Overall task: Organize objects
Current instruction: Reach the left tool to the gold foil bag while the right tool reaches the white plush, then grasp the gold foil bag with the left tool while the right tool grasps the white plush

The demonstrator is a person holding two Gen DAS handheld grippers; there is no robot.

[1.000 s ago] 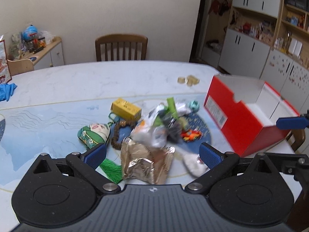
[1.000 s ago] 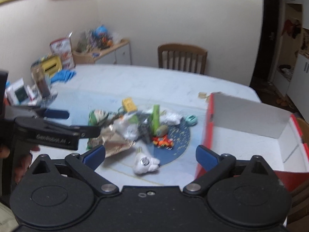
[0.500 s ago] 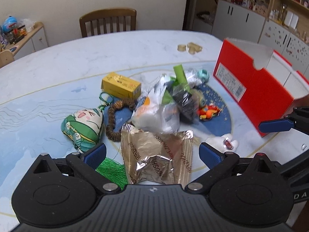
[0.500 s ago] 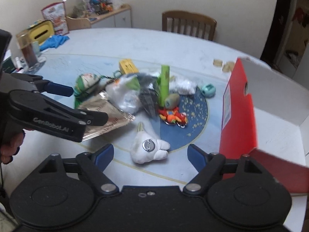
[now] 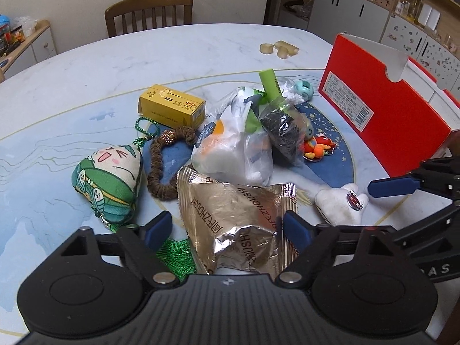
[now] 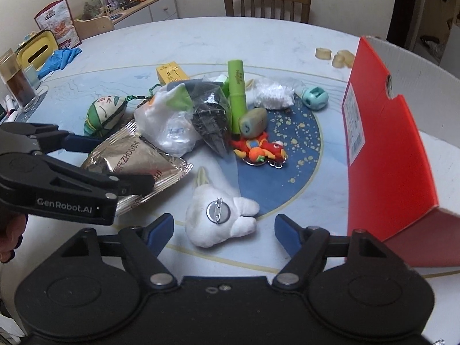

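Observation:
A pile of small objects lies on the table. My left gripper [image 5: 228, 228] is open, its fingers either side of a gold foil snack bag [image 5: 238, 218], which also shows in the right wrist view [image 6: 135, 161]. My right gripper [image 6: 224, 230] is open around a white plush with a pin badge [image 6: 215, 218], seen too in the left wrist view [image 5: 339, 204]. An open red shoebox [image 6: 385, 143] stands at the right [image 5: 382, 109]. In the pile are a white plastic bag [image 5: 233, 149], a green plush pouch [image 5: 109, 178], a yellow box [image 5: 172, 106] and a green tube [image 6: 237, 92].
A bead bracelet [image 5: 164, 166], an orange toy [image 6: 258, 149], a teal toy [image 6: 314, 99] and tan rings [image 5: 279, 49] lie about. A wooden chair [image 5: 148, 11] stands beyond the table. A cabinet with clutter [image 6: 129, 0] is at the far left; a blue cloth [image 6: 59, 59] lies on the table's left part.
Both grippers have come down and forward towards the pile. The left now straddles the foil bag and the right straddles the white plush. Both stay open.

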